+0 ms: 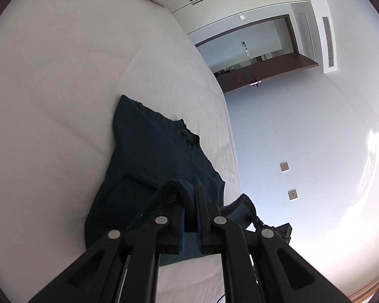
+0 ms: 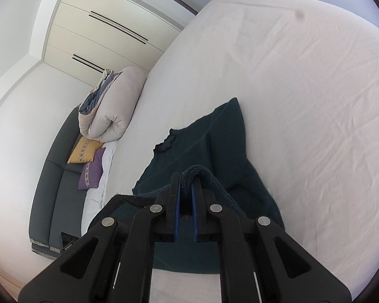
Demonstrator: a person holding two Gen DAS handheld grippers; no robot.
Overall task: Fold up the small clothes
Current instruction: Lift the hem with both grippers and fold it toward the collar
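Observation:
A small dark green shirt (image 1: 149,151) lies on the white bed (image 1: 63,75), collar towards the far side. My left gripper (image 1: 189,197) is shut on a fold of the shirt's near edge and lifts it off the sheet. In the right wrist view the same shirt (image 2: 214,139) spreads ahead of me, and my right gripper (image 2: 187,179) is shut on another bunched fold of its near edge. The cloth hangs between both grippers over the bed's near part.
A rolled duvet (image 2: 111,106) lies at the head of the bed (image 2: 303,75). A grey sofa (image 2: 53,189) with a yellow cushion (image 2: 84,150) and a purple cushion (image 2: 92,169) stands beside it. Wardrobe doors (image 2: 101,32) and a doorway (image 1: 252,48) line the walls.

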